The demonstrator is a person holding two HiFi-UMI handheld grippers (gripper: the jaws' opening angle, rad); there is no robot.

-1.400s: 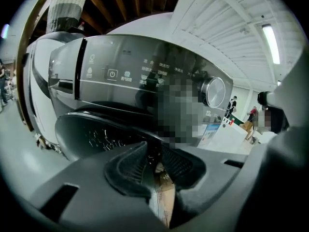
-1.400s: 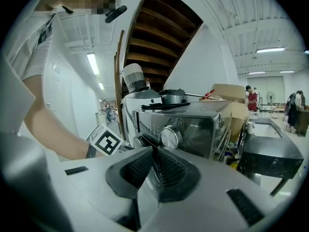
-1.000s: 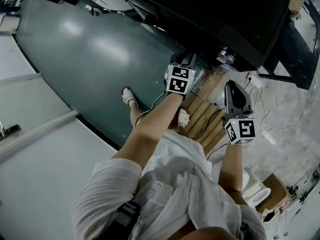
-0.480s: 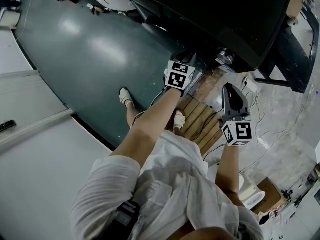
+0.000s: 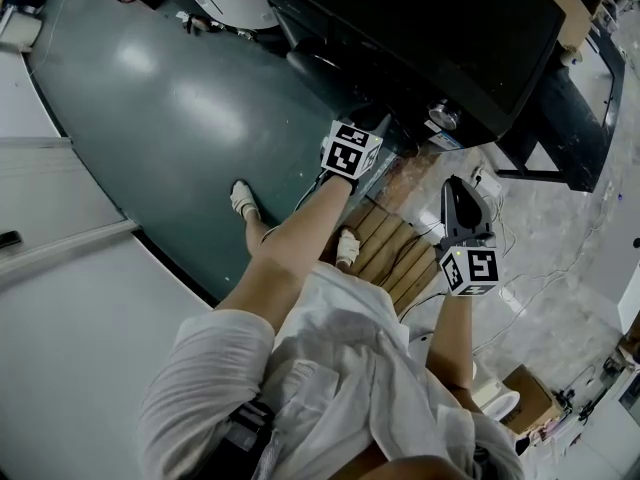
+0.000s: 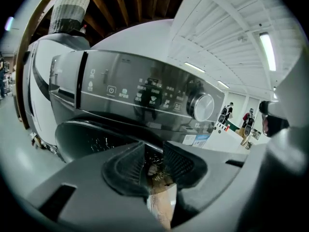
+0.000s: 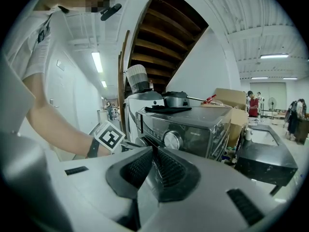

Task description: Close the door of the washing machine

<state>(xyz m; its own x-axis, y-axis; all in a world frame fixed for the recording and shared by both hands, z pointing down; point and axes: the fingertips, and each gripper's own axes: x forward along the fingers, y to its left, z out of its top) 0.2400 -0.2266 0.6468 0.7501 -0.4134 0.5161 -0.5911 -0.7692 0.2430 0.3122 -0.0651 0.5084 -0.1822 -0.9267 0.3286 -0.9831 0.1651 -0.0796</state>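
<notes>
Left tongs (image 6: 154, 152) ajar at washer door (image 6: 87, 137); right tongs (image 7: 153, 152) together.

Dark green floor (image 5: 170, 98) glares under the lamps. Wooden slats (image 5: 400, 243) lie at its edge, with pale cables (image 5: 535, 283) straggling over the grey concrete just beyond. A cardboard box (image 5: 530, 396) sits lower right. In the right gripper view, brown stair undersides (image 7: 164, 33) climb overhead, a second cardboard box (image 7: 231, 98) stands further right, and people (image 7: 252, 103) stand far back.

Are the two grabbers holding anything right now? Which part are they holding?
Nothing is held. The left gripper has its jaws slightly apart with only a bare gap between them, close in front of the washing machine. The right gripper has its jaws together on nothing.
</notes>
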